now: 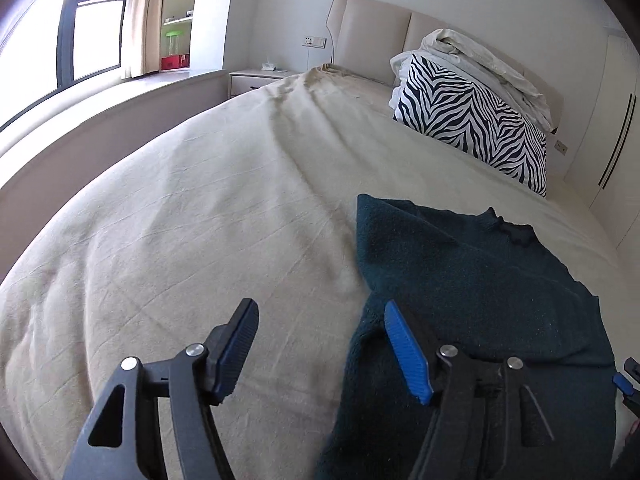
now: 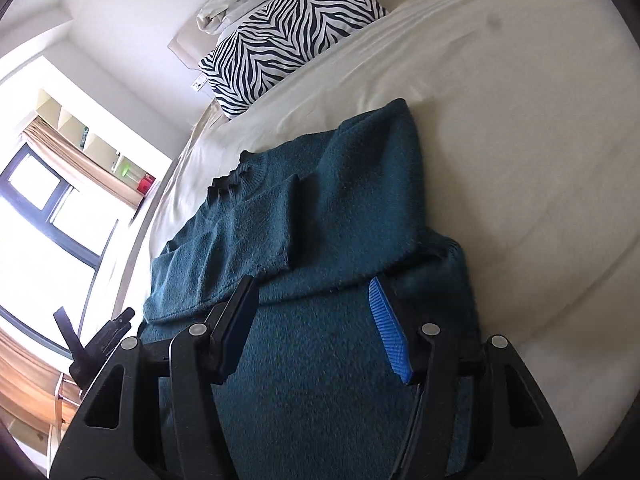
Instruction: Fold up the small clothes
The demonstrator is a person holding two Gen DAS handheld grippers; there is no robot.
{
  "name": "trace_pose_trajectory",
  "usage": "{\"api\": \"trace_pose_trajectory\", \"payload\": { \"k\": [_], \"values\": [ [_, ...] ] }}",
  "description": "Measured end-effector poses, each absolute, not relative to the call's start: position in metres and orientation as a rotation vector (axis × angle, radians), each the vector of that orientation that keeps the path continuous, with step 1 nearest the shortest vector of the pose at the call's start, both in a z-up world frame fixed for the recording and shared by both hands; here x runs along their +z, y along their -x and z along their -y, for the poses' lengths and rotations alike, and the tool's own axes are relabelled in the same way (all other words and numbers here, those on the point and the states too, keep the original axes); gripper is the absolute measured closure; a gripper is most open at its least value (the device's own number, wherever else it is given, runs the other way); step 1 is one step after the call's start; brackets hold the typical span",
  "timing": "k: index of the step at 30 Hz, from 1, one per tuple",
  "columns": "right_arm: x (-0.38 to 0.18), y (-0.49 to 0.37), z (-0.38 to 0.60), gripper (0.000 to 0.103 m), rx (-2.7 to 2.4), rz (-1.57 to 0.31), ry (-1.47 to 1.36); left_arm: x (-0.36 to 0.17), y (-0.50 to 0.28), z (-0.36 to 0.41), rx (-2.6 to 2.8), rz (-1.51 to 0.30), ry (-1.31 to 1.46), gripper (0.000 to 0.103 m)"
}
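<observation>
Sweater: a dark teal knitted sweater (image 2: 340, 208) with a fuzzy surface lay flat on the bed, filling the centre and bottom of the right wrist view; one sleeve was folded across the body, and the ribbed collar pointed to the upper left of that frame
Left tongs: the left gripper (image 1: 320, 344) stood wide open and held nothing; its fingers were black with ribbed blue pads (image 1: 406, 346), one over the bare sheet, the other over the sweater edge at the lower right
Right tongs: the right gripper (image 2: 316, 328) was also wide open with nothing between the fingers, above the lower part of the sweater; I cannot tell if it touched the cloth
Surface: a cream bed sheet (image 1: 180, 208), soft, with long shallow creases
Pillow: a zebra-striped pillow (image 1: 476, 128) at the upper right, with a crumpled pale blanket (image 1: 480, 56) on top
Room: padded beige headboard (image 1: 372, 28), window (image 1: 48, 32) with dark frame at the upper left, beige curtain (image 1: 142, 16), white nightstand (image 1: 256, 78)
</observation>
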State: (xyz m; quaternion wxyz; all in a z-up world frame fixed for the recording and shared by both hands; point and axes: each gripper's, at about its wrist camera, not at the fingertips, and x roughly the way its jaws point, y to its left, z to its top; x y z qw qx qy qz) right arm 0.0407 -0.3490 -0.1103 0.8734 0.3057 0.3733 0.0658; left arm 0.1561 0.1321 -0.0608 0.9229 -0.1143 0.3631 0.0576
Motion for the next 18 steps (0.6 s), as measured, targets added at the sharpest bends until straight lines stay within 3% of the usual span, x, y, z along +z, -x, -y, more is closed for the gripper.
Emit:
{"api": "trace_pose_trajectory", "payload": {
  "k": [11,18],
  "values": [
    [-0.128,0.104,0.351,0.045,0.109,-0.870,-0.593,-0.092,-0.001,-0.146,-0.016,-0.988,0.285,0.033],
    [-0.130,0.156,0.361,0.045,0.067,-0.874,-0.581,-0.088,0.040,-0.129,-0.079,-1.051,0.219,0.035]
  ]
}}
